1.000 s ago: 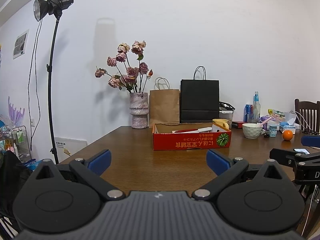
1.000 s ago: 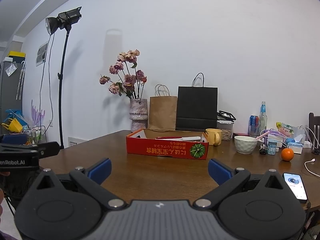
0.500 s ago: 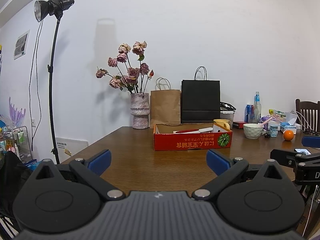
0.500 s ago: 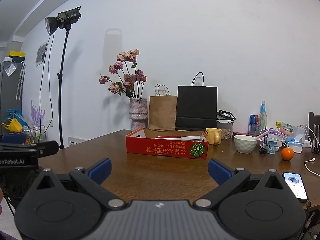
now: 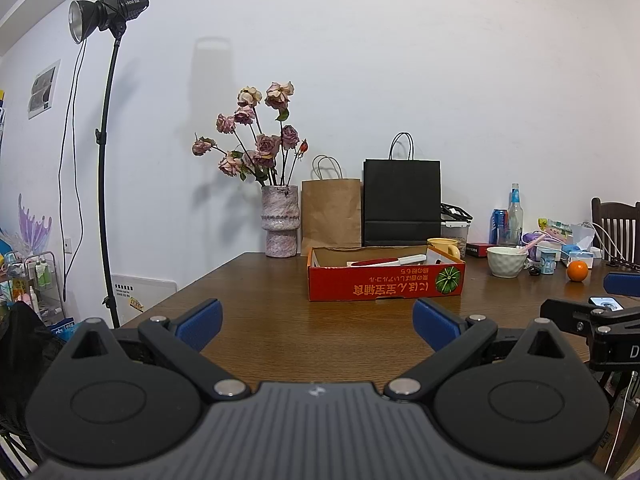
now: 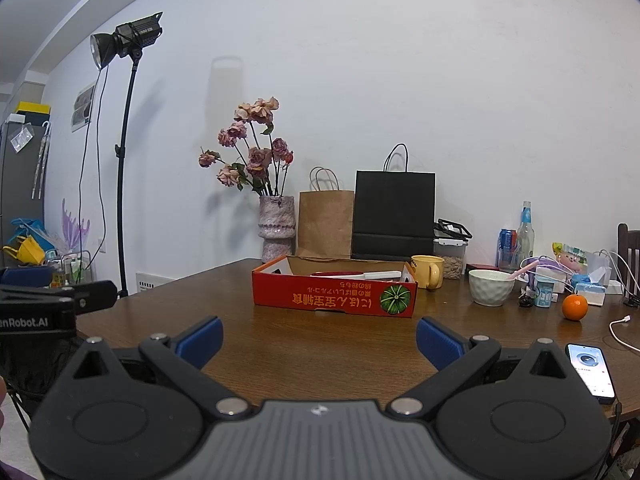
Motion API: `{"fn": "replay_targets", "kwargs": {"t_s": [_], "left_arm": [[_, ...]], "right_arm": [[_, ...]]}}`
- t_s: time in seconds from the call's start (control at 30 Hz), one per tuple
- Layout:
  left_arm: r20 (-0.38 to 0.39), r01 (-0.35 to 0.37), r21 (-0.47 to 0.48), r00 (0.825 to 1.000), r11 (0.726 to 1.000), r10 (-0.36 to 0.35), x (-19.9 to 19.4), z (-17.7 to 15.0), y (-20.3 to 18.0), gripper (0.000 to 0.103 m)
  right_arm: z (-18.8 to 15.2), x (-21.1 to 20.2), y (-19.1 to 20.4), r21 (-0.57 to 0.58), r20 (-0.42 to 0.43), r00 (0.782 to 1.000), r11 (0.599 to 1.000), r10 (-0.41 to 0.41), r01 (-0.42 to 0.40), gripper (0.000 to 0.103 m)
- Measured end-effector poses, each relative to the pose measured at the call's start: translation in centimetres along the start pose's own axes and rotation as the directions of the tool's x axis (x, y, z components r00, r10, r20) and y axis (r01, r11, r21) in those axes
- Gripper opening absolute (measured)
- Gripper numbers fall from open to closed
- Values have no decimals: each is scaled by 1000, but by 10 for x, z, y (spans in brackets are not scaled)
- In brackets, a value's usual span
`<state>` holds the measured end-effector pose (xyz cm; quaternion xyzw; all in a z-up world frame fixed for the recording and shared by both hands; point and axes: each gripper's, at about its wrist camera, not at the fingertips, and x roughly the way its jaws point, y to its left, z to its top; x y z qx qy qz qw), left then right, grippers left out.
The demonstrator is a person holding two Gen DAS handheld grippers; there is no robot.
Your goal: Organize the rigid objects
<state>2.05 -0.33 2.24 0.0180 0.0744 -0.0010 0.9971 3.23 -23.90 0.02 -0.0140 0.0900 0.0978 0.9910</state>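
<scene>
A shallow red cardboard box [image 5: 386,286] [image 6: 334,300] with a pumpkin print sits mid-table; a red-and-white utensil [image 5: 386,261] [image 6: 356,275] lies inside it. Behind its right end stands a yellow mug [image 5: 442,246] [image 6: 428,271]. Further right are a white bowl [image 5: 506,261] [image 6: 491,286] with a pink spoon and an orange [image 5: 577,270] [image 6: 575,307]. My left gripper [image 5: 318,322] hovers open over the table's near edge, well short of the box. My right gripper [image 6: 319,340] is likewise open and empty, beside the left one.
A wooden table [image 5: 280,320] carries a vase of dried roses [image 5: 280,220], a brown bag [image 5: 331,210], a black bag [image 5: 402,202], bottles and clutter at the right. A phone [image 6: 590,370] lies near the right edge. A light stand [image 5: 106,160] is left; a chair [image 5: 616,224] right.
Both views have shifted only slightly; the grippers stay open and nothing on the table has moved.
</scene>
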Motion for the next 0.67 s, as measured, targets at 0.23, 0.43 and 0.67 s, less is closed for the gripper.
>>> {"fn": "replay_targets", "kwargs": {"t_s": [0.23,0.43,0.67], "left_arm": [[1,-2,0,1000,1000,2,0,0,1,103],[0,-1,0,1000,1000,1,0,0,1,103],[5,11,3,1000,1000,-11,-1,-1,1,103]], "right_arm": [[0,0,0,-1,0,1000,1000,1,-1,103],[0,2,0,0,-4,1000,1000,2,-2,103],[-2,2,1,0,-6,1000,1000,3,-3,103]]}}
